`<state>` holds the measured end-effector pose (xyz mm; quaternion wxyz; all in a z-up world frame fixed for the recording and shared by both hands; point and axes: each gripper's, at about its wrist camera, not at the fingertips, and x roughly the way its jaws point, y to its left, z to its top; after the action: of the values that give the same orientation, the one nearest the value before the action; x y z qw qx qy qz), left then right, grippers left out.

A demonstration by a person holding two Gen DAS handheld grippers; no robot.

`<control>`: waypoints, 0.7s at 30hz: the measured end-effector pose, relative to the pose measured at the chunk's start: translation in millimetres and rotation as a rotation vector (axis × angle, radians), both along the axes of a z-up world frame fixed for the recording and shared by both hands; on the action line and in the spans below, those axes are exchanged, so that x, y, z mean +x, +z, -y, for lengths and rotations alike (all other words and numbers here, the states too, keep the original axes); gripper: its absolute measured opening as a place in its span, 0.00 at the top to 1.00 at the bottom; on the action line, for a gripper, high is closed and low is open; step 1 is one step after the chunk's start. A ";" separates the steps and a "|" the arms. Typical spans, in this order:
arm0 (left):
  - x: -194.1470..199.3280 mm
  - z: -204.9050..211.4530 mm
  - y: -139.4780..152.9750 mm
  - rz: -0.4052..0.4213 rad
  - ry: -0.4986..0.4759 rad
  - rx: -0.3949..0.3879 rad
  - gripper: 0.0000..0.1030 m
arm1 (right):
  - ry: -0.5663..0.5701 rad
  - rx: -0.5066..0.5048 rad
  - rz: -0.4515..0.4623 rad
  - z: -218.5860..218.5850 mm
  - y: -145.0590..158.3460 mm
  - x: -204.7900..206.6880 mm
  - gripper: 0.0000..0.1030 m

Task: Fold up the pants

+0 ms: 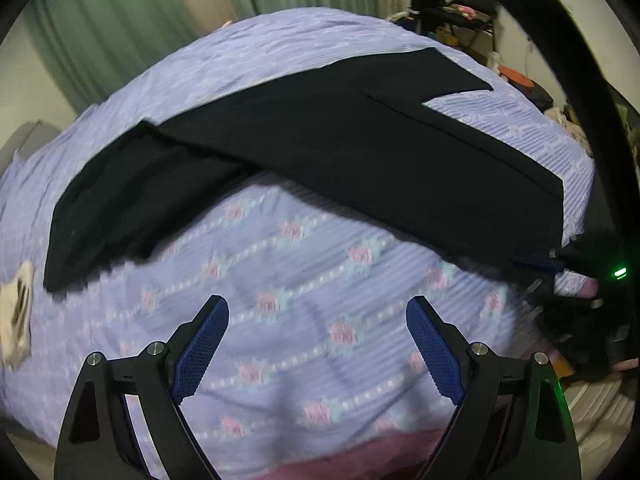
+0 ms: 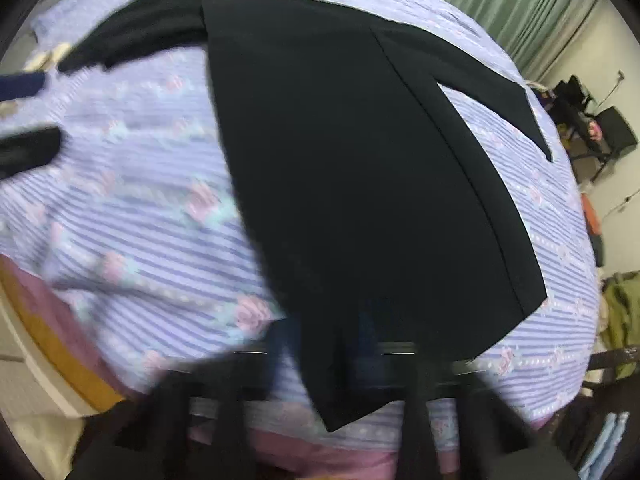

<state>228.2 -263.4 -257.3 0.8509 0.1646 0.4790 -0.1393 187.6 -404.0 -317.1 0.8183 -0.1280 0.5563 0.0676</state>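
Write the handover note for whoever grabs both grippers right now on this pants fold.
Left gripper: open, empty, above bare bedspread, short of the pants.
Right gripper: blurred in its own view; shut at the near hem of the pants, apparently pinching the cloth.
Pants: black, spread across the bed, one end bent off toward the left gripper's side.
Done: pants laid out, right side seemingly gripped.
Left: left gripper must take its edge, then make the fold.

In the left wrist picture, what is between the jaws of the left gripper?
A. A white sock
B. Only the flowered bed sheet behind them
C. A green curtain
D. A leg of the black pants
B: the left gripper stands open over the bare flowered sheet; the black pants lie farther away.
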 end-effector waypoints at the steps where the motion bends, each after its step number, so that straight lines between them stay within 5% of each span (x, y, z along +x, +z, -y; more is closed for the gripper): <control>1: 4.2 2.5 1.3 0.015 -0.025 0.001 0.11 | -0.014 -0.002 0.017 2.3 9.0 1.1 0.97; 7: 47.2 33.4 9.7 0.159 -0.325 0.070 0.11 | -0.113 0.013 0.133 34.1 81.0 21.2 0.97; 15: 116.2 90.8 -4.5 0.245 -0.671 0.164 0.10 | -0.125 -0.011 0.215 53.8 120.9 54.3 0.98; 17: 130.6 102.7 -7.5 0.198 -0.729 0.154 0.36 | -0.134 -0.012 0.229 61.4 123.9 64.2 0.98; 18: 140.6 109.5 -8.3 0.154 -0.743 0.147 0.69 | -0.142 -0.015 0.236 64.7 126.4 70.0 0.98; 19: 148.5 113.7 -7.8 0.108 -0.746 0.135 0.89 | -0.155 -0.016 0.245 69.4 129.2 76.2 0.98; 21: 168.7 123.3 2.2 0.061 -0.727 0.095 0.89 | -0.175 -0.005 0.259 81.9 134.4 90.4 0.99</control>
<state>397.0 -386.7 -255.1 0.7512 0.3674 0.3697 -0.4050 278.0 -485.9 -182.7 0.8855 -0.0887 0.4554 -0.0225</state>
